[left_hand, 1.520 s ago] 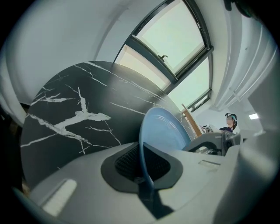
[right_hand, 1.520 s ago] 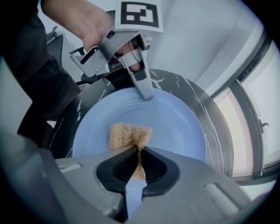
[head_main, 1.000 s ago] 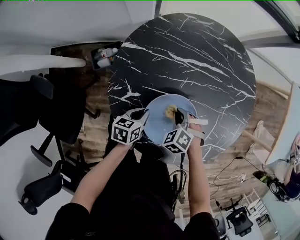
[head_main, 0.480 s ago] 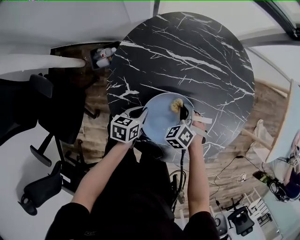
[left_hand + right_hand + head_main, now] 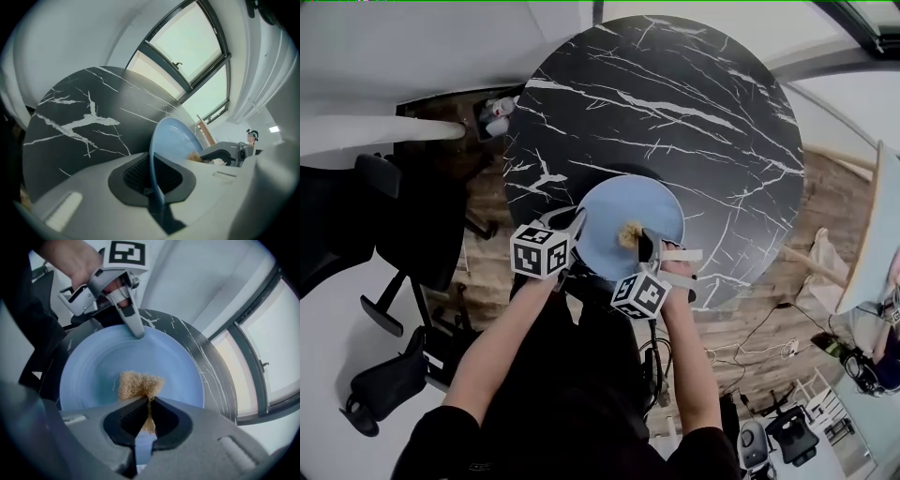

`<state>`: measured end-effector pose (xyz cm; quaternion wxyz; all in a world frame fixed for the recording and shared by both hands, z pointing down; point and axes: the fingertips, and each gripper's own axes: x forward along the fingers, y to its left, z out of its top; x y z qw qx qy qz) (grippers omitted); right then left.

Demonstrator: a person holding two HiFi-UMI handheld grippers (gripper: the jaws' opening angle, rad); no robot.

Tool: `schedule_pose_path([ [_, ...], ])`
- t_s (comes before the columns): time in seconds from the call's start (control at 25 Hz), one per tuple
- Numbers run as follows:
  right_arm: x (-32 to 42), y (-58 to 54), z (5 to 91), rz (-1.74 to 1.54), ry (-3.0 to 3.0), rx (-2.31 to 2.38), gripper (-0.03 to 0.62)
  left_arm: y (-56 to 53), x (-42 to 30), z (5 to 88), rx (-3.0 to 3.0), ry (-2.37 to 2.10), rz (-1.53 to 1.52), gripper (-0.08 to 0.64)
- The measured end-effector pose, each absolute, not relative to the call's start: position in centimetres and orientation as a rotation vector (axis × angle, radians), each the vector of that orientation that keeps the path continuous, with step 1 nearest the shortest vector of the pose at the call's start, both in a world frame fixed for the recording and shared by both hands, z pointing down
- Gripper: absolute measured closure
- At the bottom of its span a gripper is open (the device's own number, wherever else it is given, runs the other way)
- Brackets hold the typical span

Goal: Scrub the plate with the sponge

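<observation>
A light blue plate [image 5: 619, 204] lies on the black marble table [image 5: 675, 103] near its front edge. My left gripper [image 5: 578, 223] is shut on the plate's left rim; in the left gripper view the rim [image 5: 173, 136] runs edge-on between the jaws of that gripper [image 5: 152, 176]. My right gripper [image 5: 642, 242] is shut on a tan fibrous sponge [image 5: 630, 234], which rests on the plate's near middle. In the right gripper view the sponge [image 5: 138, 385] sticks out past the right gripper [image 5: 149, 406] onto the plate [image 5: 93, 366], and the left gripper [image 5: 138, 333] clamps the far rim.
Black office chairs [image 5: 384, 216] stand at the left of the table. A bin holding bottles [image 5: 494, 117] sits on the wooden floor by the table's far left. Cables [image 5: 769, 328] lie on the floor at the right. Windows [image 5: 192, 42] are beyond the table.
My right gripper pushed the sponge to the plate's far right, then drew it back toward me to the near middle. The left gripper kept its hold on the rim.
</observation>
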<state>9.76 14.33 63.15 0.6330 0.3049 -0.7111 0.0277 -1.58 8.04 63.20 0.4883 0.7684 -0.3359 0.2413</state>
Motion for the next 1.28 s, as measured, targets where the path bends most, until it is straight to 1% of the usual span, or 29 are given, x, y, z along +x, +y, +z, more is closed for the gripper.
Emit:
schedule_pose_path([
  [0.32,7.5,19.6,62.9,0.141,-1.668,0.579,0.568,8.0,-1.6,63.2,1.874,-0.811,0.587,0.546],
  [0.56,8.4,20.5,62.9,0.142,-1.666,0.556,0.568,8.2,-1.4,63.2,1.908,-0.777,0.630,0.546],
  [0.88,12.8,17.1,63.3,0.109,-1.572,0.620,0.568,8.2,-1.4,63.3,1.910,-0.760,0.645,0.545],
  [1.28,14.9,11.1,63.4,0.016,-1.495,0.666,0.568,8.4,-1.2,63.3,1.893,-0.743,0.661,0.545],
])
